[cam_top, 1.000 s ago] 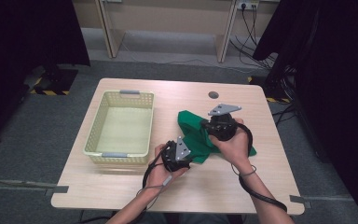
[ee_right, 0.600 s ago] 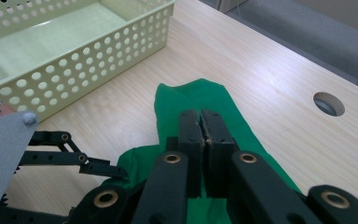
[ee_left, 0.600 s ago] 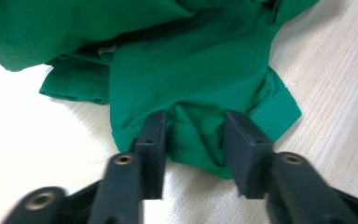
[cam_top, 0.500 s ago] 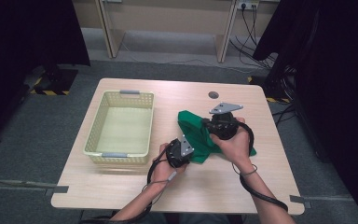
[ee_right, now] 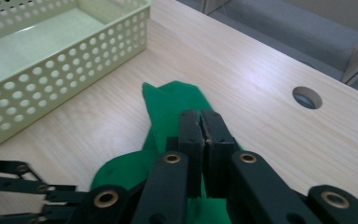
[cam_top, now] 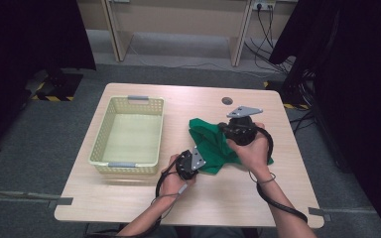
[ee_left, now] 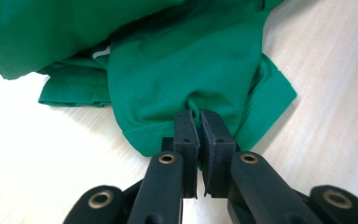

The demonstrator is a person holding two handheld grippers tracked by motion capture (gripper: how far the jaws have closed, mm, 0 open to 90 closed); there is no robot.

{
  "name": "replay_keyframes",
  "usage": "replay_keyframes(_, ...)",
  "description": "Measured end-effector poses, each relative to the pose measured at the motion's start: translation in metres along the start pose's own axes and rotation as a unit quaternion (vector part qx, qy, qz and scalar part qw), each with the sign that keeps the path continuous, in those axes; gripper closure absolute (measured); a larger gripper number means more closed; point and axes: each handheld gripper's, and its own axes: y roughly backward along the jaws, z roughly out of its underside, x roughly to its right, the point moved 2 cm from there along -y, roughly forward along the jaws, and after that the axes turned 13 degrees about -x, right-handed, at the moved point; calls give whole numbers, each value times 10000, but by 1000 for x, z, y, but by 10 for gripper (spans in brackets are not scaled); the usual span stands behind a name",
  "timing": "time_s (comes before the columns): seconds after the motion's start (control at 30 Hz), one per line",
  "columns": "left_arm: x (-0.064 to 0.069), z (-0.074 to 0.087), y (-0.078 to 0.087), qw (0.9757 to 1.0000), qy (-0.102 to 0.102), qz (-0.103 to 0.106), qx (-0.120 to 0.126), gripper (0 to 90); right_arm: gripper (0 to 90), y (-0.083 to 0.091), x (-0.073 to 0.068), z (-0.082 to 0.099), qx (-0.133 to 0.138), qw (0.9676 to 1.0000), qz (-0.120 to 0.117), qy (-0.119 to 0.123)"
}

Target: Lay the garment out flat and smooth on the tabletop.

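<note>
A crumpled green cloth (cam_top: 212,148) lies on the wooden table (cam_top: 178,198), right of the middle. My left gripper (cam_top: 202,159) is at the cloth's near left edge. In the left gripper view its jaws have just been closing and now pinch a fold of the green cloth (ee_left: 191,60) by the hem, so the left gripper (ee_left: 196,114) is shut on it. My right gripper (cam_top: 222,128) sits at the cloth's far side. In the right gripper view the right gripper (ee_right: 199,114) is shut, with the green cloth (ee_right: 168,105) gathered at its tips.
A pale yellow perforated basket (cam_top: 101,139) stands empty on the table's left half and also appears as the basket (ee_right: 51,79) at the upper left. A round cable hole (cam_top: 227,100) is near the far edge. Dark curtains hang on both sides.
</note>
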Motion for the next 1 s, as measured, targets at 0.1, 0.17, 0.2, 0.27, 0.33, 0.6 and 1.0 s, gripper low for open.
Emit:
replay_keyframes(0.1,1,6,9,9999,-59,-31,75,851,880,1,8,1,3,9999,77,-121)
replay_keyframes(0.17,2,9,15,9999,-106,-43,97,852,881,2,13,2,13,9997,115,-200)
replay_keyframes(0.2,2,11,18,9998,-133,-44,110,852,881,3,16,2,8,9996,134,-244)
replay_keyframes(0.27,3,12,21,9998,-151,-44,140,851,881,3,21,3,12,9994,153,-311)
replay_keyframes(0.33,4,16,29,9996,-197,-49,198,852,881,4,26,4,22,9991,183,-381)
replay_keyframes(0.6,8,24,48,9990,-304,-41,318,852,881,9,45,6,73,9972,313,-681)
replay_keyframes(1.0,8,35,64,9987,-324,-97,388,852,881,8,65,15,12,9934,522,-1018)
